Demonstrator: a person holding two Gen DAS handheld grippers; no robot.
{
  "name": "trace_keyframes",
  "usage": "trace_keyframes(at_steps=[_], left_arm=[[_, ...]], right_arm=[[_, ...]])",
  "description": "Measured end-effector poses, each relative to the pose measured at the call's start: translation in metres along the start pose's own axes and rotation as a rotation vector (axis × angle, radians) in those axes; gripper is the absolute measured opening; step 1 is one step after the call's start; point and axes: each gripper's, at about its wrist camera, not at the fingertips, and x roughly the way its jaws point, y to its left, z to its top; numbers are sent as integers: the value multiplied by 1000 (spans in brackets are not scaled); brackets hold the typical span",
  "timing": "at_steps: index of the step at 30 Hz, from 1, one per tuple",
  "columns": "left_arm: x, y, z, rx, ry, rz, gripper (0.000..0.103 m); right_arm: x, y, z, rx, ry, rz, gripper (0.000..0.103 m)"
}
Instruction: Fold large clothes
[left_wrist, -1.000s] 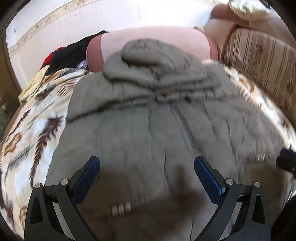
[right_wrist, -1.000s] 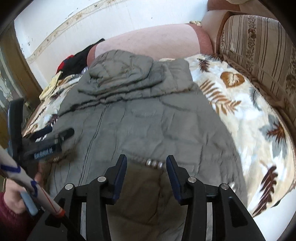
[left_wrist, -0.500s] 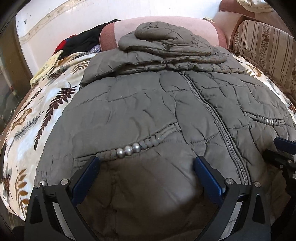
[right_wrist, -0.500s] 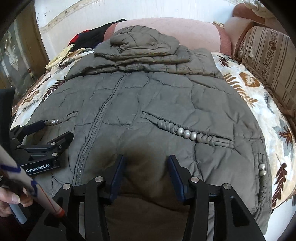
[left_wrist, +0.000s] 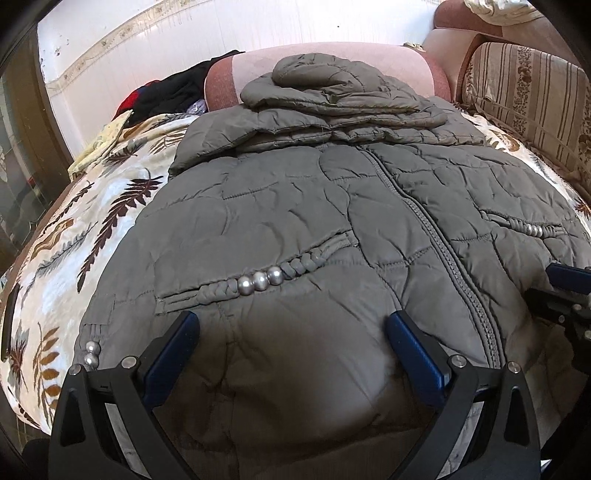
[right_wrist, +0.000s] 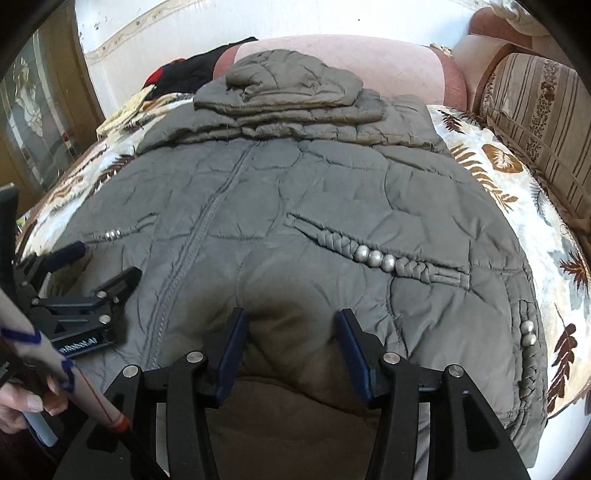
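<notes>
A grey-green quilted jacket (left_wrist: 295, 206) lies front up on a leaf-print blanket (left_wrist: 92, 221), zipped, with its hood and sleeves folded across the top. Braided pocket trims carry silver beads (right_wrist: 373, 256). My left gripper (left_wrist: 291, 325) stands wide open just over the jacket's lower left part, with nothing pinched; it also shows as the left gripper (right_wrist: 107, 262) in the right wrist view. My right gripper (right_wrist: 291, 317) hovers at the hem on the right half. Its jaws stand about half apart with a puff of hem fabric between them, not clamped. The right gripper (left_wrist: 554, 291) peeks in at the left view's edge.
A pink bolster (right_wrist: 388, 59) lies behind the hood, with dark and red clothes (left_wrist: 173, 92) piled to its left. A striped sofa back (right_wrist: 535, 110) runs along the right. A wooden door (right_wrist: 44, 122) stands at the left. A person's hand (right_wrist: 22, 402) holds the left gripper's handle.
Both grippers have come down and closer to the jacket's hem. The left wrist view was blurred a second ago and is now steady. The right jaws have widened slightly.
</notes>
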Motion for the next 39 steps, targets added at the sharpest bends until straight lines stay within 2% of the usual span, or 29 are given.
trace_keyframes(at_steps=[15, 19, 23, 28, 31, 35, 39], left_arm=[[-9, 3, -7, -14, -26, -30, 102], [-14, 5, -5, -18, -31, -41, 102], [-32, 11, -2, -19, -77, -39, 102], [-49, 30, 3, -26, -132, 28, 102], [-45, 49, 5, -72, -108, 63, 102], [-44, 82, 5, -145, -90, 125, 102], [-40, 117, 0, -213, -69, 203, 102]], right_arm=[[-21, -3, -14, -11, -61, -12, 56], [-32, -14, -16, 28, -88, -24, 56], [-46, -29, -15, 82, -142, -36, 56], [-50, -55, -15, 175, -147, -67, 57], [-51, -64, -17, 206, -138, -67, 57], [-62, -72, -15, 200, -170, -125, 58], [-72, -101, -13, 273, -196, -201, 72]])
